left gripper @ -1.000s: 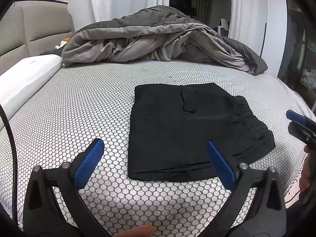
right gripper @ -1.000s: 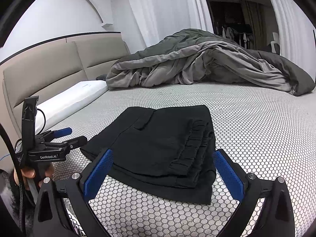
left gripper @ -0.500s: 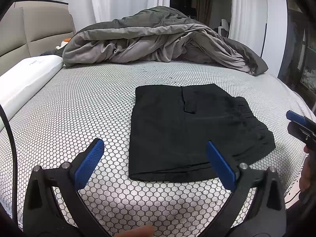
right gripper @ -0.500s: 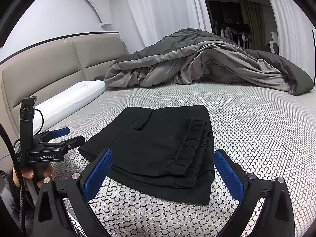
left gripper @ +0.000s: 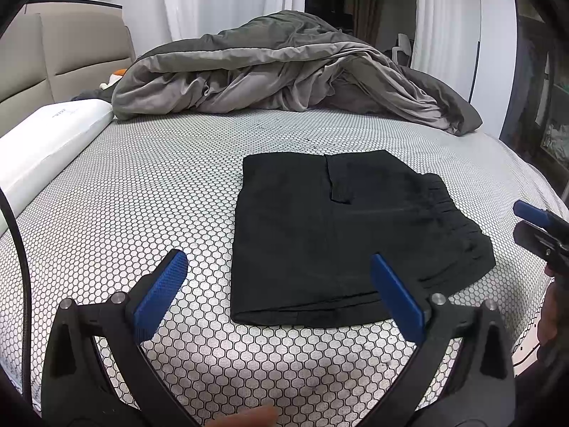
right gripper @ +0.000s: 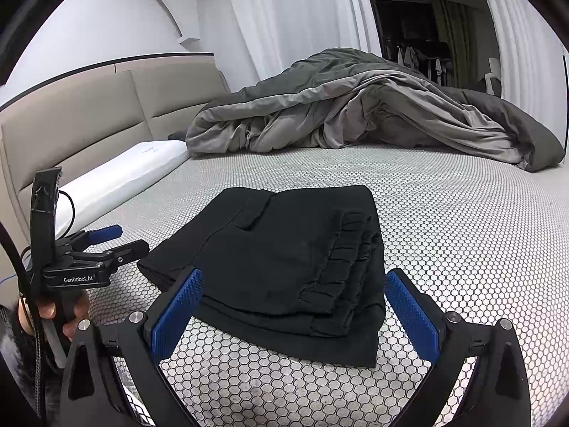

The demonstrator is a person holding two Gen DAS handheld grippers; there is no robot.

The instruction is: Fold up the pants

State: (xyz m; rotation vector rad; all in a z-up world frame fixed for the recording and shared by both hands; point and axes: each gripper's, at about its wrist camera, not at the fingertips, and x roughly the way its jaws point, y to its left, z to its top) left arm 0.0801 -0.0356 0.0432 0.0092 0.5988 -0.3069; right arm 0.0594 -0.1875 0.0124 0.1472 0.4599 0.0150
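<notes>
The black pants [left gripper: 341,235] lie folded into a compact rectangle on the honeycomb-patterned bed [left gripper: 142,213], elastic waistband to the right. In the right wrist view the pants [right gripper: 284,259] show stacked layers with the gathered waistband facing me. My left gripper [left gripper: 277,284] is open and empty, held above the bed just short of the pants' near edge. My right gripper [right gripper: 291,302] is open and empty, near the waistband end. The left gripper also shows in the right wrist view [right gripper: 110,242], and the right gripper's fingertips [left gripper: 530,213] show at the left wrist view's right edge.
A rumpled grey duvet [left gripper: 291,74] is piled across the far side of the bed. A white pillow [left gripper: 49,142] lies along the left edge by the beige headboard [right gripper: 89,114]. The bed's right edge [left gripper: 533,178] drops off beside dark furniture.
Both grippers have barely shifted; the views drifted slightly. The pants have not moved and both grippers stay open.
</notes>
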